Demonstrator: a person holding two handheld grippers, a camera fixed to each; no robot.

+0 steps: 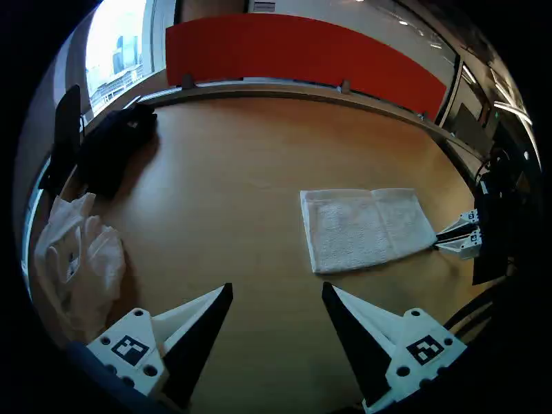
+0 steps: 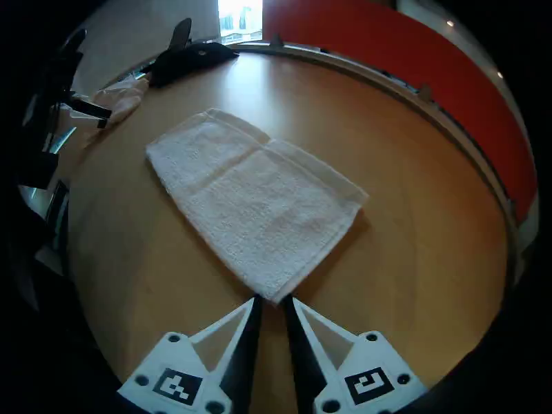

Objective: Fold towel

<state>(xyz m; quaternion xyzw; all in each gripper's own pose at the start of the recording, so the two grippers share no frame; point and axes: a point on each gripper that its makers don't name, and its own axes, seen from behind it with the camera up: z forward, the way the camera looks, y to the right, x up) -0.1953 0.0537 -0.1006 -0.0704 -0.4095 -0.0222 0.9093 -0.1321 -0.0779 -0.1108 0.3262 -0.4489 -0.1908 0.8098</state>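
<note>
**A:** Where is the towel?

**B:** The towel [image 2: 252,200] lies flat on the wooden table [image 2: 414,207]. One part looks laid over the other.

**A:** Who is closer to it?

**B:** The right gripper [image 2: 274,307]. The near corner pokes right at its fingers. The towel's long way runs away from them, up and to the left in the right gripper view.

**A:** Is it holding the corner?

**B:** Its fingers are almost together, and the corner tip sits at the thin gap. I can't tell if both squeeze it.

**A:** And the other one?

**B:** The left gripper [image 1: 277,293] has its fingers spread wide over bare wood. The towel is ahead and off to its right, well apart.

**A:** What next?

**B:** I think the right one should carry that corner to the far end.

**A:** Anything hard to see?

**B:** How many layers the towel has. A white bag [image 1: 79,262] and a black bag [image 1: 114,145] sit far off.
</note>
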